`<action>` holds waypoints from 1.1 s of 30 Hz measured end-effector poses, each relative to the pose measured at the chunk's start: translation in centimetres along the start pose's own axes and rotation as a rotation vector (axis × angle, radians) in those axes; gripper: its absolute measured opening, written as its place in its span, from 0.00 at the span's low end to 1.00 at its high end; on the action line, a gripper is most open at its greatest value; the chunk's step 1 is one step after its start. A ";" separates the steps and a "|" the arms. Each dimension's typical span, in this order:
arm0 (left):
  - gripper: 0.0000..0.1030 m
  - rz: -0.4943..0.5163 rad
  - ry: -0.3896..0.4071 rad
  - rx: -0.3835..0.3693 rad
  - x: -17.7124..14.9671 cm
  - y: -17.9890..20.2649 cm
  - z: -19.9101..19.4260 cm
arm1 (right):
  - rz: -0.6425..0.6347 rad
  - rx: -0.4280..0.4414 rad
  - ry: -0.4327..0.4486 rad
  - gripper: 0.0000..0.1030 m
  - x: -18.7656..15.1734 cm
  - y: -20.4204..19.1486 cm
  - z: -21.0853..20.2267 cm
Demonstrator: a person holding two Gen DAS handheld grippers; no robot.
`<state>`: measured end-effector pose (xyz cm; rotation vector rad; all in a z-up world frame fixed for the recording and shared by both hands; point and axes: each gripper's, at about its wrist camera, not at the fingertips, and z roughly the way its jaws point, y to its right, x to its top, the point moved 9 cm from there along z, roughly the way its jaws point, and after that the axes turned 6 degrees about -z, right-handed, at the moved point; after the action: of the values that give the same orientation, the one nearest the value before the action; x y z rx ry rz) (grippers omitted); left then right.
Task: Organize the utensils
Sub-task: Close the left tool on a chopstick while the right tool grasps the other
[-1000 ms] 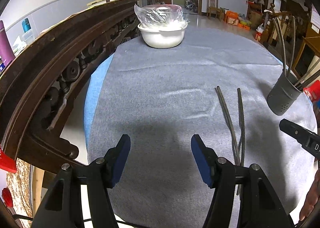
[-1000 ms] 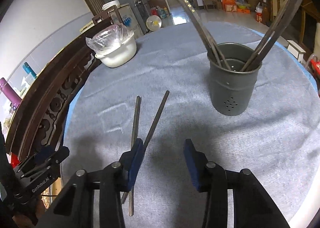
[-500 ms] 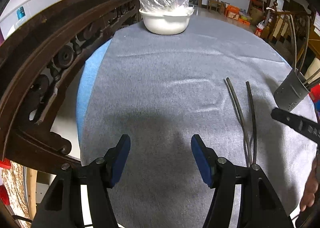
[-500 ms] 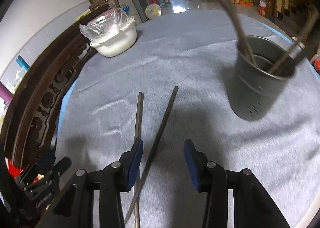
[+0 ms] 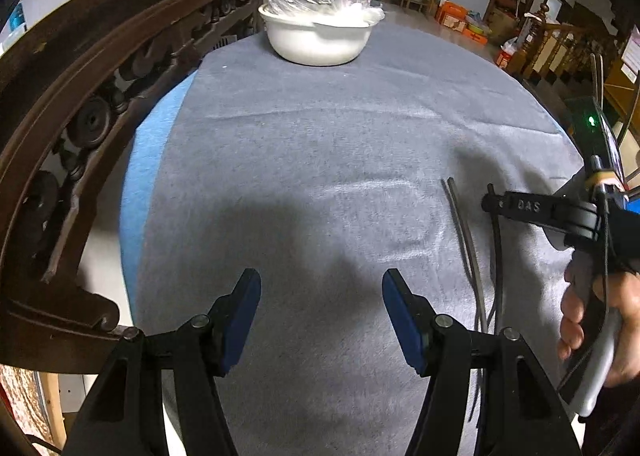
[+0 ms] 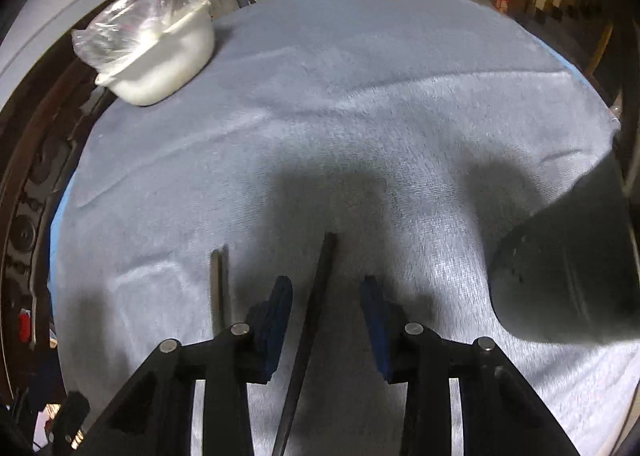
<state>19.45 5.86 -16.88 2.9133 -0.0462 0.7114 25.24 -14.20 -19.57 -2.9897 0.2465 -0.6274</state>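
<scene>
Chopsticks remain on the table, so sorting looks unfinished. One chopstick lies between the closing jaws of the right tool, pads not yet pressing it. A second lies just left of that tool (maybe a pair lying close; too blurred to count). The dark holder stands to its right, contents hidden here. The left tool hovers half open and empty, the loose sticks to its right. One white bowl sits far ahead.
</scene>
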 end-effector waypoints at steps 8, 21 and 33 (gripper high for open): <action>0.62 0.004 -0.038 -0.043 0.7 1.9 0.9 | -0.144 -0.022 -0.010 0.11 -0.3 -0.8 0.3; 0.60 0.067 -0.179 -0.115 2.7 8.6 4.8 | -0.186 0.040 0.041 0.09 -4.0 1.3 -1.6; 0.38 0.115 -0.249 -0.100 3.0 12.0 9.0 | -0.170 0.105 0.039 0.10 -6.4 3.1 -3.1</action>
<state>25.41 -7.31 -21.83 2.9019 -0.2692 0.3452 17.73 -16.31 -19.59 -2.9198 -0.0388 -0.6915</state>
